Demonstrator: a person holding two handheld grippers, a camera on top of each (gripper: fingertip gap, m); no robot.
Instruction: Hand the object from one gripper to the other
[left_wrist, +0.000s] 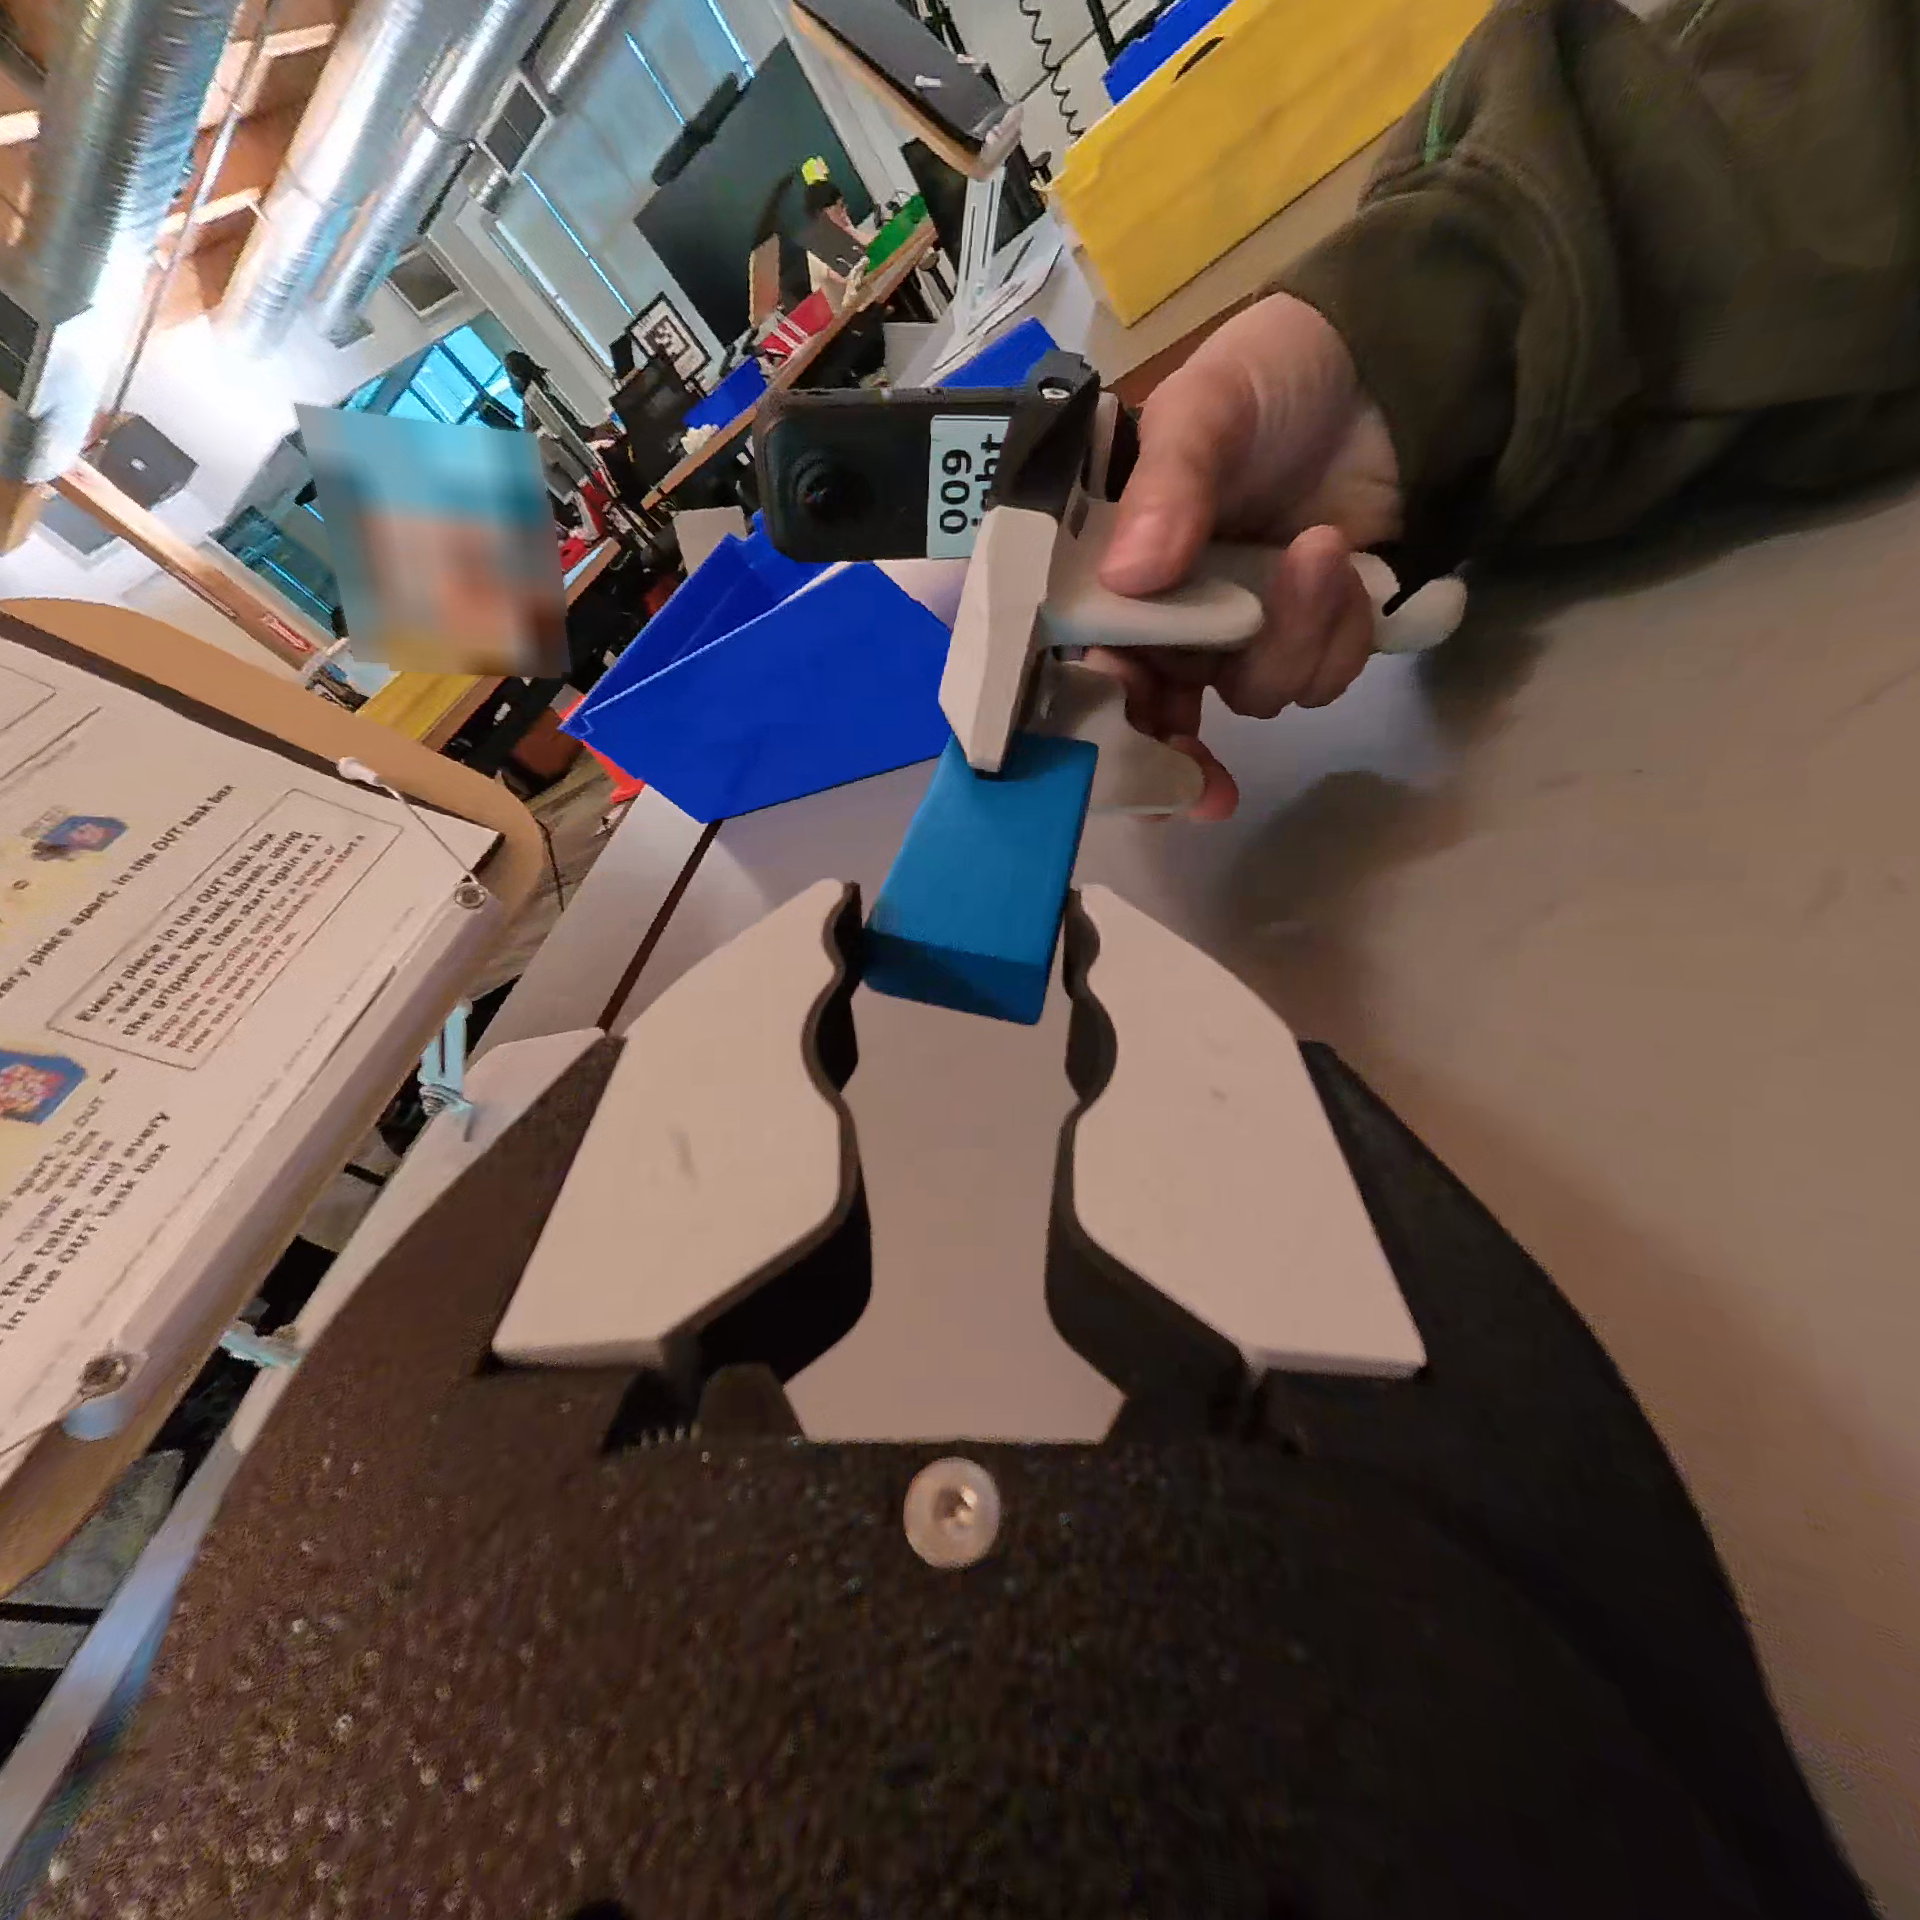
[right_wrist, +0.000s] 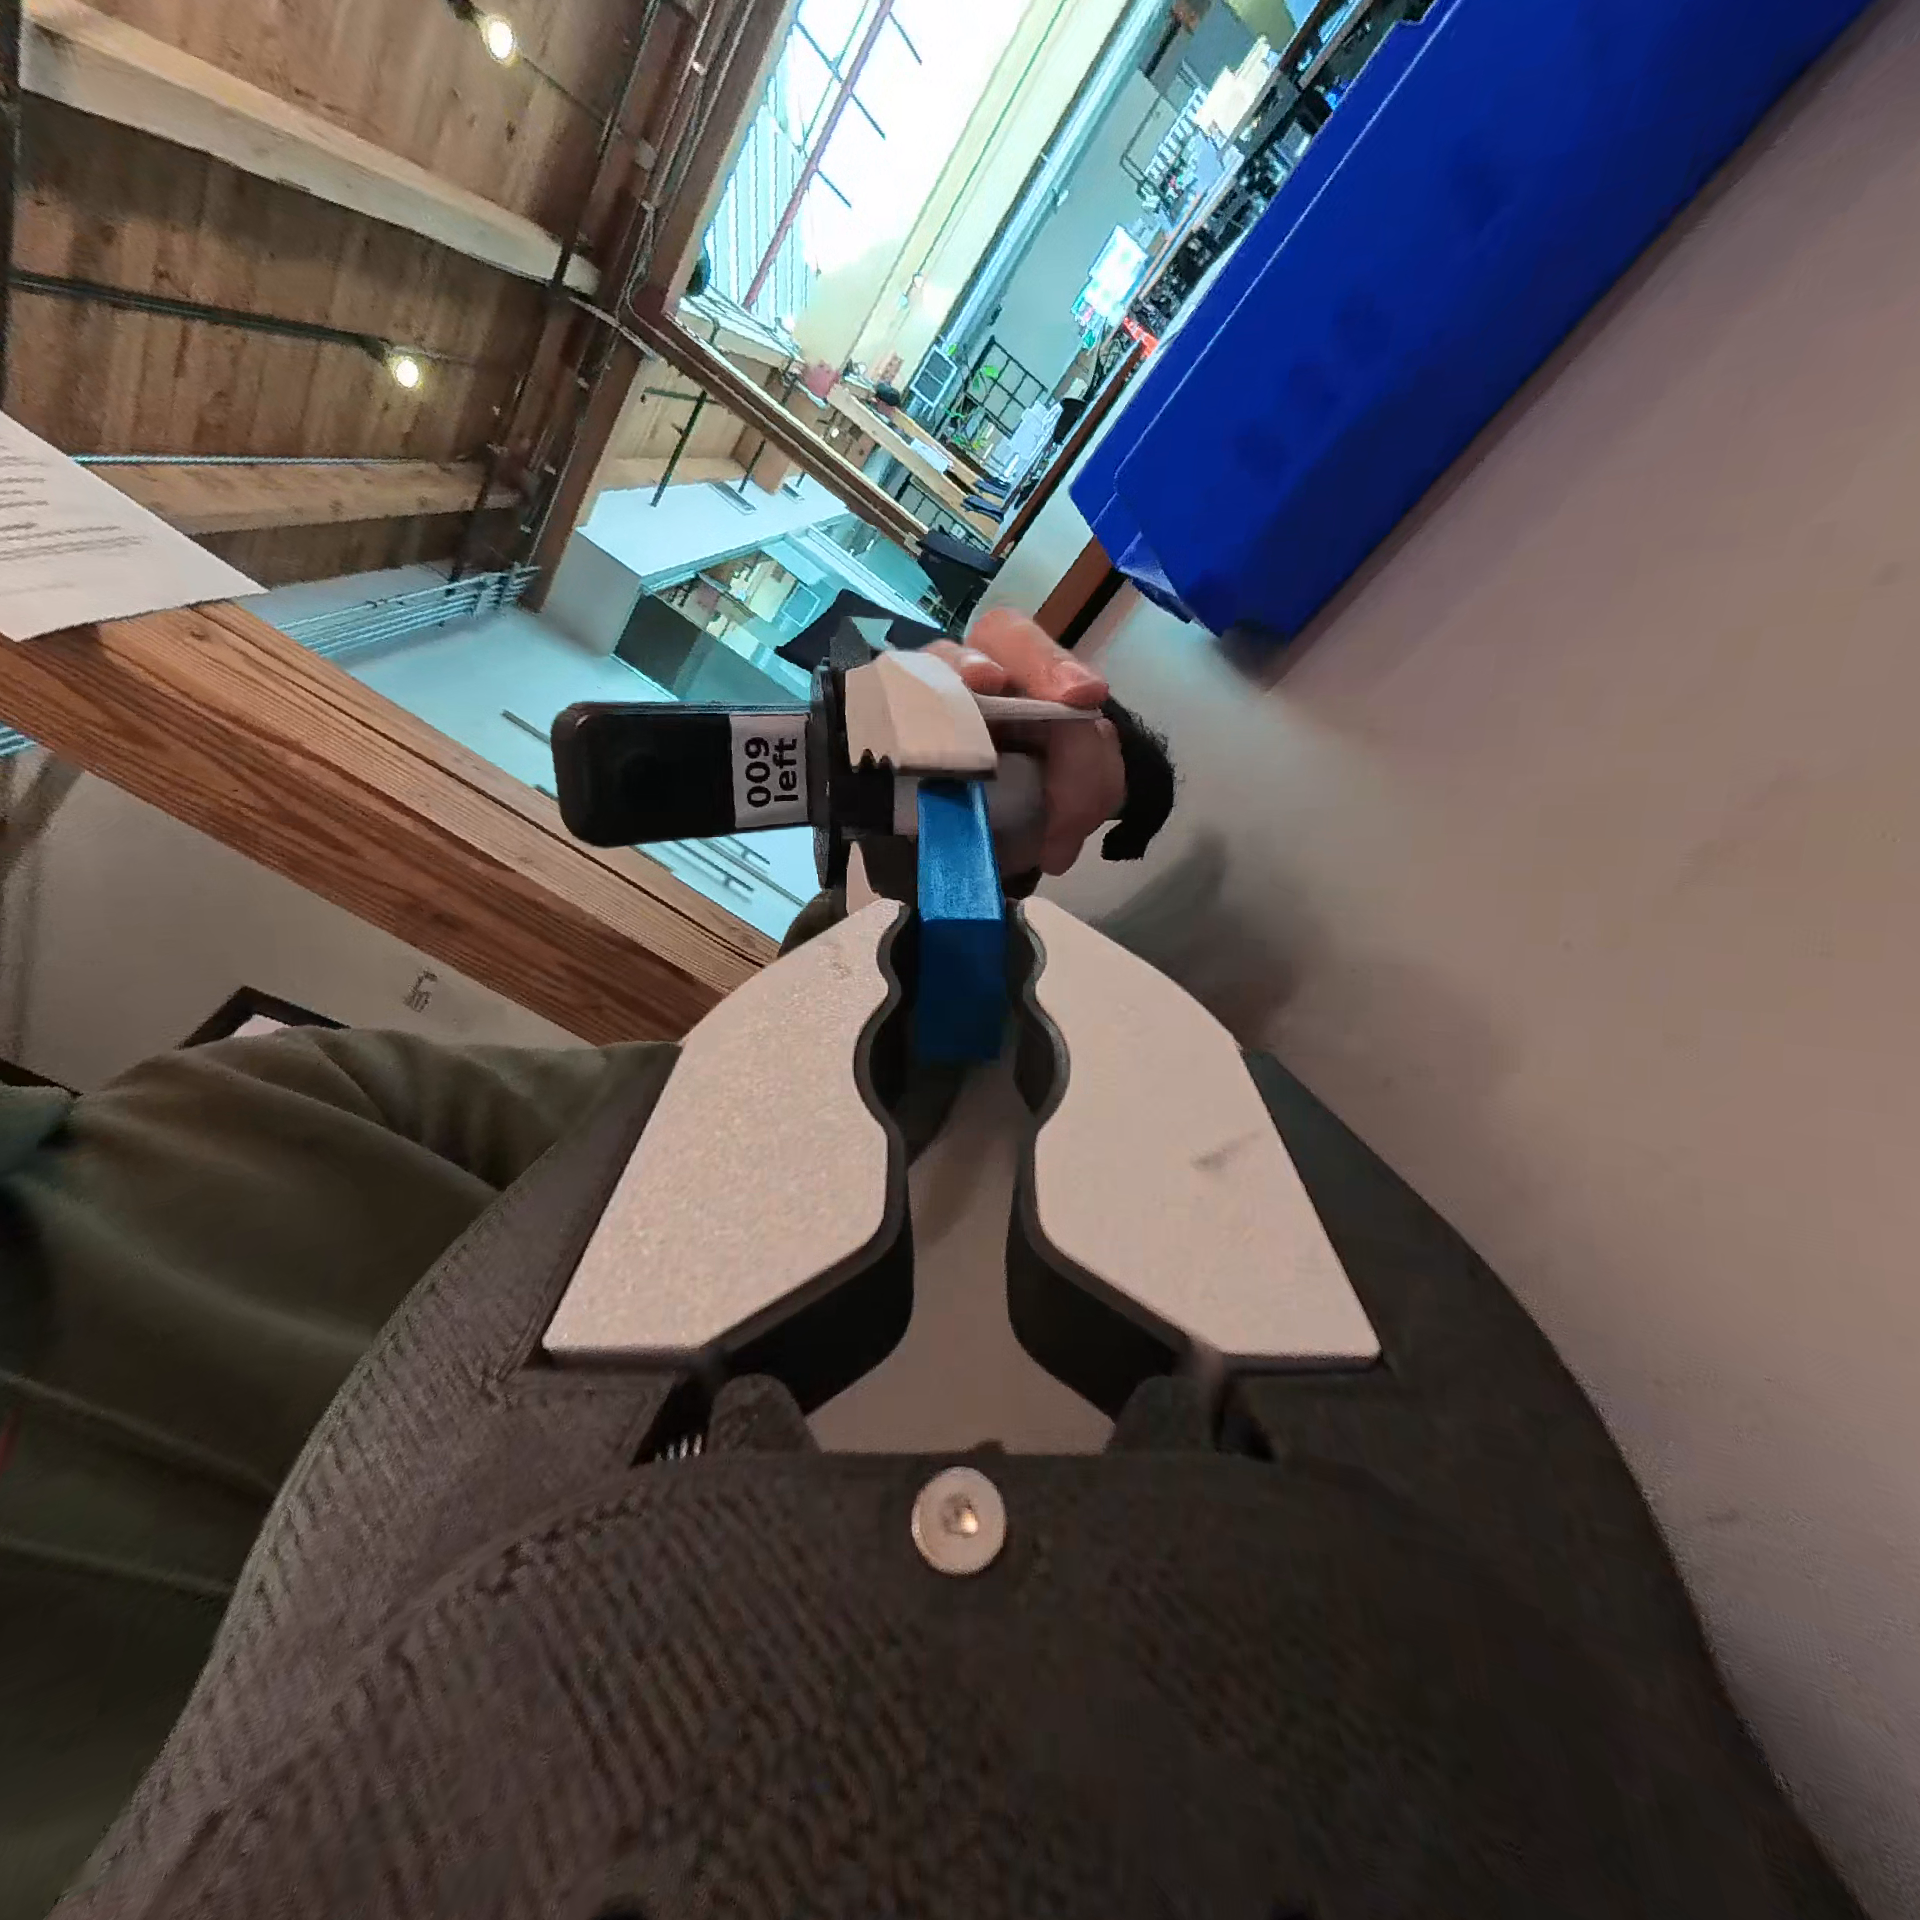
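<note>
Blue wooden block (left_wrist: 977, 904) is held in mid-air above a grey table (left_wrist: 1558, 935), bridging both tools. Its long axis runs from the left gripper (left_wrist: 961, 914) at the near end to the right gripper (left_wrist: 1039, 769) at the far end. The left fingers are seen pressed on its wide sides. In the right wrist view only the block's narrow edge (right_wrist: 958, 935) is shown between the right gripper's (right_wrist: 956, 925) fingers; contact there seems partial, so its grip cannot be told. A blue bin (left_wrist: 769, 696) stands beyond.
</note>
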